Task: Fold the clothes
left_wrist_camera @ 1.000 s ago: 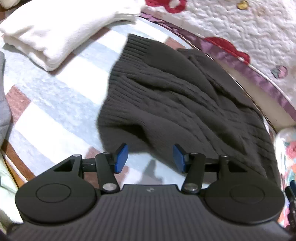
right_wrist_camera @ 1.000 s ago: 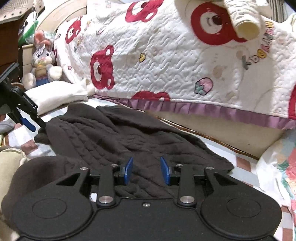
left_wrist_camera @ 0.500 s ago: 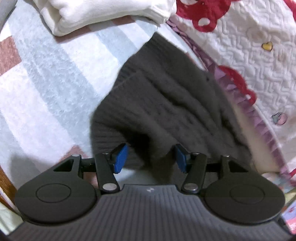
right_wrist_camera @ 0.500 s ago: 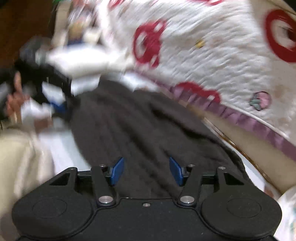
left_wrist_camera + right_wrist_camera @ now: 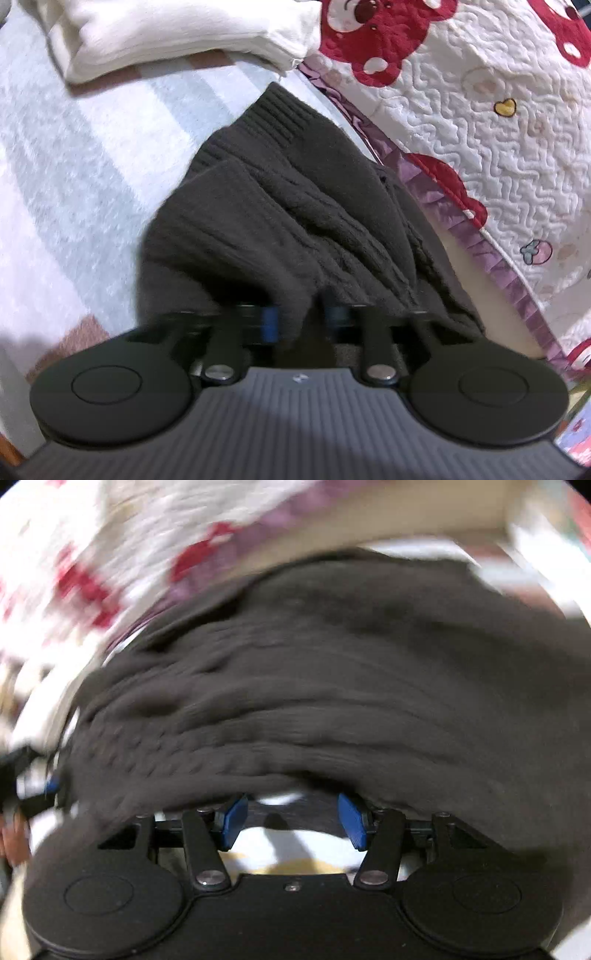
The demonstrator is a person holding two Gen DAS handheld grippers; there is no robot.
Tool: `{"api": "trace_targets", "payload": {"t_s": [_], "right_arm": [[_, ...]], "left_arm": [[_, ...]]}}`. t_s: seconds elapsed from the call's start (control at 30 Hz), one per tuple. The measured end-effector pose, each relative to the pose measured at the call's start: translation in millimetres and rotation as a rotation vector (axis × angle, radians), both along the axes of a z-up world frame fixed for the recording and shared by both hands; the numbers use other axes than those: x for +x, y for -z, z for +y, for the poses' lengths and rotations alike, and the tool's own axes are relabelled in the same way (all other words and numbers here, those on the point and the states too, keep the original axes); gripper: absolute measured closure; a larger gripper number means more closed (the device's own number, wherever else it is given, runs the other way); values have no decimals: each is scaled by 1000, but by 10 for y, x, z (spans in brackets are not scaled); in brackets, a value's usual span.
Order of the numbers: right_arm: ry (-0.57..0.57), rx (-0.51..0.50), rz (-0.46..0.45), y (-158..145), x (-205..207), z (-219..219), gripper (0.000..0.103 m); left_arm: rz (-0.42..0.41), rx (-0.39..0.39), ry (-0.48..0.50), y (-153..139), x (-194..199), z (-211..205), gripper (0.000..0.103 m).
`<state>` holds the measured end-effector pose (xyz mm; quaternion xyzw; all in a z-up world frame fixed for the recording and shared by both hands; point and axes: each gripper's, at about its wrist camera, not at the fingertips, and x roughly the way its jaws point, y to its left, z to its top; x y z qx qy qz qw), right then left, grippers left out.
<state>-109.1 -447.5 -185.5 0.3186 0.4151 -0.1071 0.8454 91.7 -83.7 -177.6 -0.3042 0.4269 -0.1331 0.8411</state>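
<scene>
The left gripper (image 5: pixel 301 321) has its blue pads drawn in narrow on a fold of the dark sweater (image 5: pixel 295 221), which fills the gap between them; the pads are blurred, so whether they truly pinch the knit cannot be told for certain, though the cloth sits right between them. From the left fingers the sweater runs ahead and to the right, its ribbed hem at the far end, lying on a pale striped blanket (image 5: pixel 74 166). Beyond the hem, ahead and left of the fingers, a folded cream garment (image 5: pixel 166 33) rests on the blanket. To the right of the fingers a white quilt (image 5: pixel 498 110) with red bears and a purple frill borders the sweater. The right gripper (image 5: pixel 293 819) has its fingers spread wide, pads well apart, with nothing between them; the sweater (image 5: pixel 332 683) lies just ahead of the fingertips, its near edge bunched right over them, filling most of that view. That view is heavily blurred. The quilt (image 5: pixel 92 554) shows ahead and left of the right fingers.
</scene>
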Motion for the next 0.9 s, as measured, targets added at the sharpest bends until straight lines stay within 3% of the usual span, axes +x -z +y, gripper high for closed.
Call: {"api": "trace_targets", "payload": {"t_s": [0.07,0.17,0.2,0.23,0.27,0.33,0.4,0.5,0.63,0.7,0.77,0.9], "right_arm": [[68,75,-34,21,-52,-101,43],[89,48,-45,-38,-43,-89,44],[70,28,-54,-86,-30,-76,48],[29,-6,-74,-157,-15,-60,65],[-14,-60,-93,-232,-7,-31,73],[-93,-167,-123,-366,16,22,80],[-124,-251,-112,-408,70,33,80],[-64,-280,-58,-366,92,-82,79],[9,-310,8,-319,98,-223,78],[-29,-301,-1,-326,42,-177,76],[-129,-321,-13,-331,71,-43,74],[-230,-387,3,-256,169,109,53]], "left_arm": [[-49,28,16,-127,-5,-9,97],[-221,52,37,-763,-31,58,97],[-283,64,41,-1000,-18,71,97],[-319,75,49,-1193,29,59,97],[-332,77,61,-1320,94,37,97],[-326,83,67,-1391,259,-57,97],[-285,127,76,-1241,430,-217,97],[-180,150,79,-778,552,-278,97],[-75,86,17,-252,493,-63,96],[-49,3,-15,-143,480,50,95],[-63,-26,-20,-150,479,83,95],[-73,-49,-18,-135,462,73,95]]}}
